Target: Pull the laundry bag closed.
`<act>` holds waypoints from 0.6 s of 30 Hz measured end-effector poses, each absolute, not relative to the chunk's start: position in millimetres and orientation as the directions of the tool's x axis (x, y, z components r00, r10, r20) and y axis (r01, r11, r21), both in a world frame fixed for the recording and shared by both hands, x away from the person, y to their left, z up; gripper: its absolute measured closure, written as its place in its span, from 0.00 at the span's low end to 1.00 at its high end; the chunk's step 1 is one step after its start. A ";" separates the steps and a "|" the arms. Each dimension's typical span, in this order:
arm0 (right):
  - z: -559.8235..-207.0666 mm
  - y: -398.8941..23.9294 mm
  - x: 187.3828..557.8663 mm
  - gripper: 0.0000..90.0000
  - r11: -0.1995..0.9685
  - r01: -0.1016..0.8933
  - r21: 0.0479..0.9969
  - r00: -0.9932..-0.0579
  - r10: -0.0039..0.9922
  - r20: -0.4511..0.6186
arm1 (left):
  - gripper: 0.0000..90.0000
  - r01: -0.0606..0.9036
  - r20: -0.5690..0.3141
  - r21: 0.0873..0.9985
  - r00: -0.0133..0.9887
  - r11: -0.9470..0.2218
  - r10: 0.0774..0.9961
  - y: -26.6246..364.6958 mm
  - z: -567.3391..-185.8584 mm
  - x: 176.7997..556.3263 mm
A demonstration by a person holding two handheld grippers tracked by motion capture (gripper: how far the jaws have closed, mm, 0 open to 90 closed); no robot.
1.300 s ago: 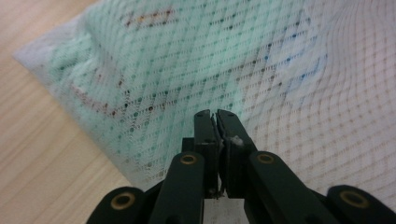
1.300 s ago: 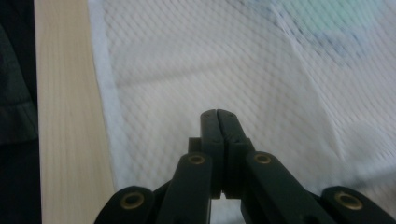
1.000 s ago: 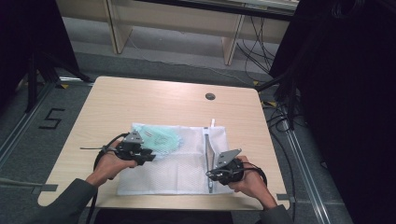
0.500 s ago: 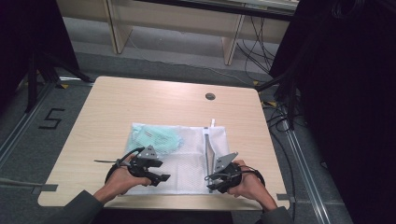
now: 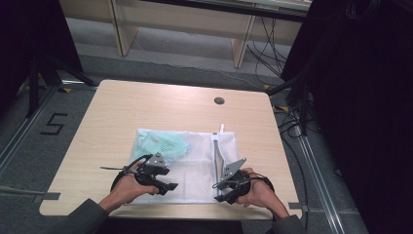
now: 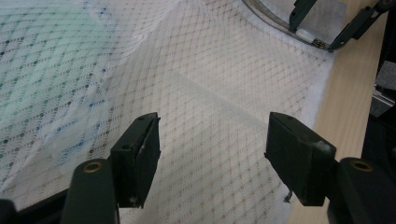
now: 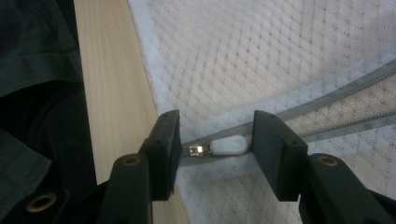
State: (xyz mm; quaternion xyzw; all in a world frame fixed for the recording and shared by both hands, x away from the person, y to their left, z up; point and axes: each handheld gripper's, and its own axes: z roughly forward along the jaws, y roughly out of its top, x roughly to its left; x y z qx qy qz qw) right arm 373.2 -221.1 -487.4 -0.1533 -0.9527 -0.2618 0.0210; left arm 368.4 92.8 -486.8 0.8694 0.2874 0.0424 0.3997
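Both grippers' jaws have just been opening: left gripper point(image 6: 212, 158) apart over mesh bag point(image 6: 210, 93); right gripper point(image 7: 215, 149) straddles zipper pull point(image 7: 229, 145), unclamped.

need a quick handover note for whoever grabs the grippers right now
Left gripper: open above the white mesh laundry bag, nothing between its jaws; they have just been opening.
Right gripper: jaws have just been opening; the white zipper pull lies between them, not pinched.
The bag lies flat on the table, with a green garment inside near its far left corner.
Done: garment is in the bag.
Left: the zipper gapes along its length; probably grip the pull and close it.
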 end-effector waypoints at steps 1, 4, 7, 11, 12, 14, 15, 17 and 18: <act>-487.0 -221.3 374.9 0.62 0.822 0.276 0.497 -0.960 0.255 0.113 | 0.38 0.468 -0.157 0.720 0.829 -0.512 0.537 92.8 -486.8 368.2; -485.5 -221.6 373.1 0.63 0.828 0.266 0.493 -0.964 0.243 0.111 | 0.38 0.461 -0.152 0.715 0.837 -0.526 0.526 93.0 -487.6 369.3; -483.4 -221.5 371.7 0.65 0.824 0.270 0.499 -0.962 0.246 0.116 | 0.38 0.461 -0.145 0.709 0.836 -0.533 0.529 93.3 -488.1 369.0; -480.8 -222.4 370.0 0.69 0.824 0.267 0.500 -0.964 0.235 0.127 | 0.38 0.467 -0.148 0.708 0.832 -0.529 0.535 93.7 -489.2 369.8; -480.2 -222.2 369.4 0.70 0.825 0.266 0.499 -0.964 0.230 0.133 | 0.38 0.467 -0.148 0.708 0.832 -0.529 0.535 93.7 -489.2 369.8; -480.2 -221.9 369.5 0.70 0.830 0.256 0.496 -0.967 0.224 0.124 | 0.38 0.461 -0.144 0.711 0.835 -0.531 0.531 94.6 -488.7 371.0; -478.9 -220.9 367.7 0.71 0.831 0.253 0.496 -0.967 0.217 0.130 | 0.38 0.471 -0.148 0.702 0.830 -0.533 0.538 95.0 -489.4 371.1; -479.2 -219.9 367.1 0.71 0.828 0.256 0.498 -0.967 0.214 0.140 | 0.38 0.467 -0.134 0.695 0.831 -0.547 0.539 95.6 -489.4 371.7; -481.3 -218.4 367.2 0.70 0.833 0.257 0.491 -0.966 0.215 0.142 | 0.38 0.457 -0.132 0.700 0.838 -0.549 0.529 94.7 -489.0 371.4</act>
